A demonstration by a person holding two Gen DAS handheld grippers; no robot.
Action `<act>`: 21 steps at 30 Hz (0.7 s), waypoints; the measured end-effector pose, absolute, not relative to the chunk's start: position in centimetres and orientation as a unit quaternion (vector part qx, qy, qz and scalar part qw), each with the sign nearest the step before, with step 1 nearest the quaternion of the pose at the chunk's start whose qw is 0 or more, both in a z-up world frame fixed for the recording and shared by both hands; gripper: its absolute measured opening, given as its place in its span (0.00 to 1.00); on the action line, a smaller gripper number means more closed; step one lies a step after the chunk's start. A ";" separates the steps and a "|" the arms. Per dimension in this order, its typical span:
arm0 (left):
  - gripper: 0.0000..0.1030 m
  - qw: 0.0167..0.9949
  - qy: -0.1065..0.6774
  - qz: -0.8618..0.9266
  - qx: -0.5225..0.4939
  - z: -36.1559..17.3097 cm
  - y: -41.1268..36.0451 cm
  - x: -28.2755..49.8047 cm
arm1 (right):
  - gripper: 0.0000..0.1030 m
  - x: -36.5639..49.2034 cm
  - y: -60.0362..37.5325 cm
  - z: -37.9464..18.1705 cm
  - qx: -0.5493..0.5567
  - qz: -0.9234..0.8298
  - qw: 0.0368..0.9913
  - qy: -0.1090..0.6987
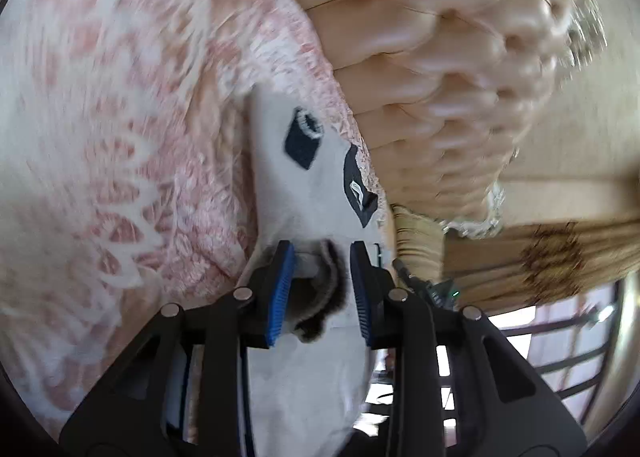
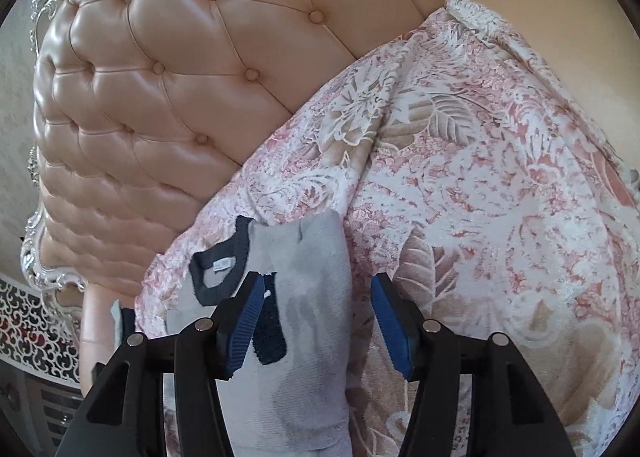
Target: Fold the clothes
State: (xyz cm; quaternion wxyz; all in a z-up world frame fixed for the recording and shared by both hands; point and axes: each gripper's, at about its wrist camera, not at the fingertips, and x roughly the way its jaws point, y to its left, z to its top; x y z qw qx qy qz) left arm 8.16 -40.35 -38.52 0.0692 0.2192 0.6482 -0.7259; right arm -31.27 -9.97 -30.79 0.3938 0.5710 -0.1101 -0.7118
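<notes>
Left tool (image 1: 322, 289) pinching grey garment (image 1: 320, 177), right tool (image 2: 316, 321) open, floral bedspread (image 2: 480, 185), tufted headboard (image 2: 180, 77)

Pale grey garment (image 2: 316, 257) with black patches; pink-and-white floral bedspread (image 2: 480, 177); peach tufted headboard (image 2: 180, 57).

A home bedroom is showing here: a padded, buttoned pink headboard (image 2: 168, 69) with a silver carved frame (image 2: 44, 257) is rising behind a bed that is wearing a pink floral bedspread (image 2: 500, 177), and gold curtains (image 1: 540, 257) are hanging beside a window.
</notes>
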 end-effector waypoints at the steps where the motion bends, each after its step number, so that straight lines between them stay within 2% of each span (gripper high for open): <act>1: 0.30 0.071 0.633 -0.738 0.223 -37.9 -40.3 8.1 | 0.55 -31.2 -10.1 -30.8 0.569 -0.715 0.392 -0.102; 7: 0.31 0.089 0.632 -0.736 0.228 -37.7 -41.4 7.2 | 0.55 -31.1 -10.5 -30.7 0.568 -0.716 0.394 -0.095; 11: 0.39 0.083 0.629 -0.731 0.250 -38.4 -41.8 6.5 | 0.55 -31.1 -10.4 -30.8 0.571 -0.714 0.395 -0.094; 14: 0.41 0.065 0.619 -0.735 0.269 -38.9 -41.1 5.9 | 0.55 -31.0 -10.5 -30.8 0.570 -0.714 0.396 -0.093; 19: 0.39 0.052 0.554 -0.776 0.298 -37.7 -39.6 5.7 | 0.56 -30.9 -10.5 -30.9 0.569 -0.714 0.398 -0.091; 21: 0.30 0.060 0.495 -0.803 0.325 -36.5 -38.6 5.2 | 0.57 -30.9 -10.4 -30.9 0.569 -0.714 0.398 -0.091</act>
